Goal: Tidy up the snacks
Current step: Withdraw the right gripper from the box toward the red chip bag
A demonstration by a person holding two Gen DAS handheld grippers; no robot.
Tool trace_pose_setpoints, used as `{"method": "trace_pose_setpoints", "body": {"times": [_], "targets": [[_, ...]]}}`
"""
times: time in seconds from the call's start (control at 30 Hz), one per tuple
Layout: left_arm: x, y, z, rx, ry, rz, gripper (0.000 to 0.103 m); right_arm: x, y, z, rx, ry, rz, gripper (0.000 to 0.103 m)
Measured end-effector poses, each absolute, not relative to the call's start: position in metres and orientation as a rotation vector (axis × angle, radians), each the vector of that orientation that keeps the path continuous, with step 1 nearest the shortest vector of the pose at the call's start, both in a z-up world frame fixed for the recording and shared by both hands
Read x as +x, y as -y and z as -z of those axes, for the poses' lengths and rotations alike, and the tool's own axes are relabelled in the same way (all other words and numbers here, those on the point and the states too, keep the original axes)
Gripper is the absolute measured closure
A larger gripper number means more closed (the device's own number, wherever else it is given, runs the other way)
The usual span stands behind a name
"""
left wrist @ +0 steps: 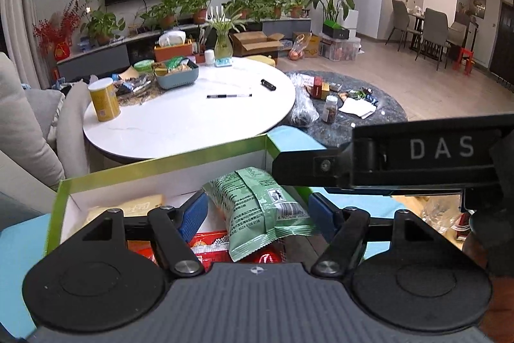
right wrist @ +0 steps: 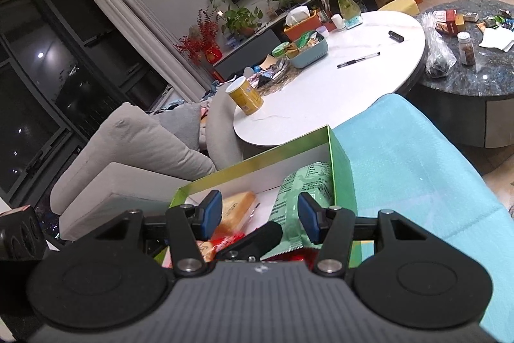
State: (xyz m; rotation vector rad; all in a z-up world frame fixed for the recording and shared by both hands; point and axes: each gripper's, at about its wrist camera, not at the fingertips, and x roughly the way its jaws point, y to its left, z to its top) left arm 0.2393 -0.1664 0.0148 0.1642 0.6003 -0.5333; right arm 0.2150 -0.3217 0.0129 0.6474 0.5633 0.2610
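Left gripper [left wrist: 257, 216] over the open green box [left wrist: 160, 161], jaws wide; green snack bag [left wrist: 257, 208] lying between the blue pads [left wrist: 194, 214], no visible contact on either side. Bag resting inside the box, tilted, barcode end toward the camera, lying on top of red packets [left wrist: 212, 246]. Yellow packet [left wrist: 141, 204] further left in the same box, flat against the white floor. Box sitting on a light blue surface [left wrist: 19, 246].

Right gripper [right wrist: 260, 216] also over the box [right wrist: 340, 163], jaws wide, nothing between them. From the right wrist view: green snack bag [right wrist: 305, 185] against the right-hand wall of the box, yellow packet [right wrist: 237, 208] nearer the middle, red packets [right wrist: 231, 238] just below it. Black finger of the left gripper crossing low in this view, over the bag's near end; whether touching, cannot tell. In the left wrist view, body of the right gripper entering from the right, marked "DAS", above the box's far right corner.

Beyond the box: round white table [left wrist: 192, 124] carrying a yellow can [left wrist: 104, 100], a blue-grey basket [left wrist: 176, 77] filled with packets, a pen [left wrist: 228, 96], a small black object [left wrist: 268, 84] and a vase with green leaves [left wrist: 223, 45]. Dark round table [left wrist: 385, 114] to the right, lower, strewn with boxes, a jar [left wrist: 330, 109] and a clear plastic bag [left wrist: 303, 108]. Grey sofa cushions [right wrist: 138, 143] at left.
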Motion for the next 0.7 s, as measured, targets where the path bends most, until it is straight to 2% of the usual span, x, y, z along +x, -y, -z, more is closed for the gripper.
{"method": "trace_pose_setpoints", "body": {"times": [0.47,0.53,0.7], "targets": [[0.173,0.149,-0.055,0.158,-0.532,0.546,0.033,0.152,0.316,-0.053,0.651,-0.494,-0.298,0.046],[0.161,0.144,-0.055,0.146,-0.526,0.554,0.030,0.139,0.315,-0.055,0.652,-0.490,-0.297,0.046],[0.129,0.134,-0.043,0.142,-0.537,0.580,0.030,0.107,0.308,-0.046,0.650,-0.516,-0.305,0.046]]}}
